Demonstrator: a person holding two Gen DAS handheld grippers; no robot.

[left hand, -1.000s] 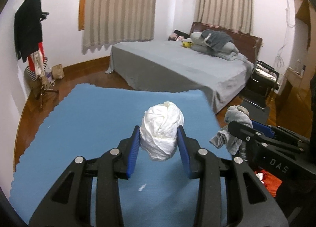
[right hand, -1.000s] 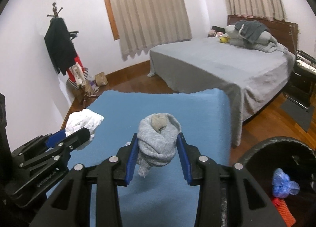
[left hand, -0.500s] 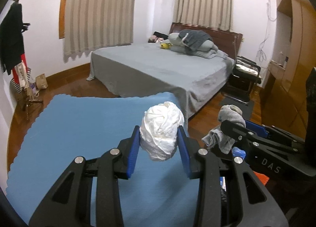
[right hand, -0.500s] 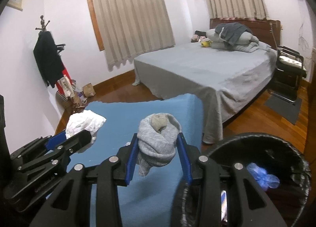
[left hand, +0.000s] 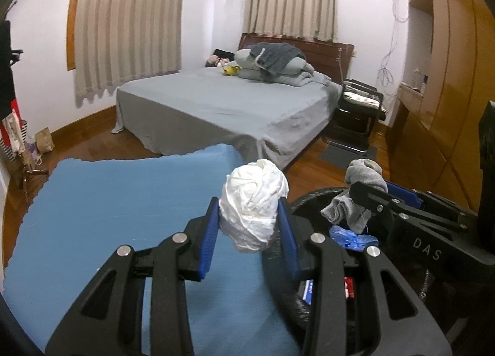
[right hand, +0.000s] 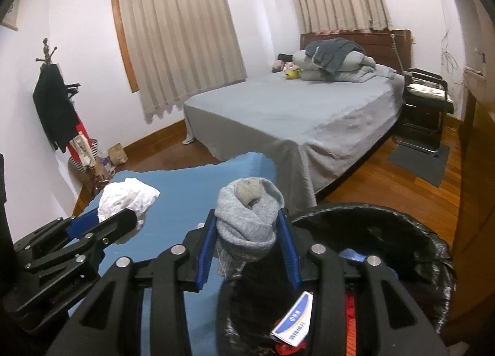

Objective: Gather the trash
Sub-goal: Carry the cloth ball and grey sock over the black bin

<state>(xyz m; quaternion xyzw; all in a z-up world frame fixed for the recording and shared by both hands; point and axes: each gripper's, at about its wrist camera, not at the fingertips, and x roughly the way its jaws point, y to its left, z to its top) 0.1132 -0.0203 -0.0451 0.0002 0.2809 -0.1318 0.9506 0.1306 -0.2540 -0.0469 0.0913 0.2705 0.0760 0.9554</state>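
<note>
1. Bedroom behind, blue mat (left hand: 123, 201) below, we're reaching the black-lined trash bin (right hand: 402, 232).
2. Our left gripper (left hand: 249, 226) is clamping a crumpled white paper wad (left hand: 253, 201), carrying it binward.
3. Our right gripper (right hand: 247, 232) is squeezing a balled grey sock (right hand: 247, 213) at the bin's rim, apparently for dropping.

Each camera rides close behind my tongs, looking forward and slightly down; both views share the blue table (left hand: 117, 201), bed (right hand: 309, 114) and bin (right hand: 402, 232)
</note>
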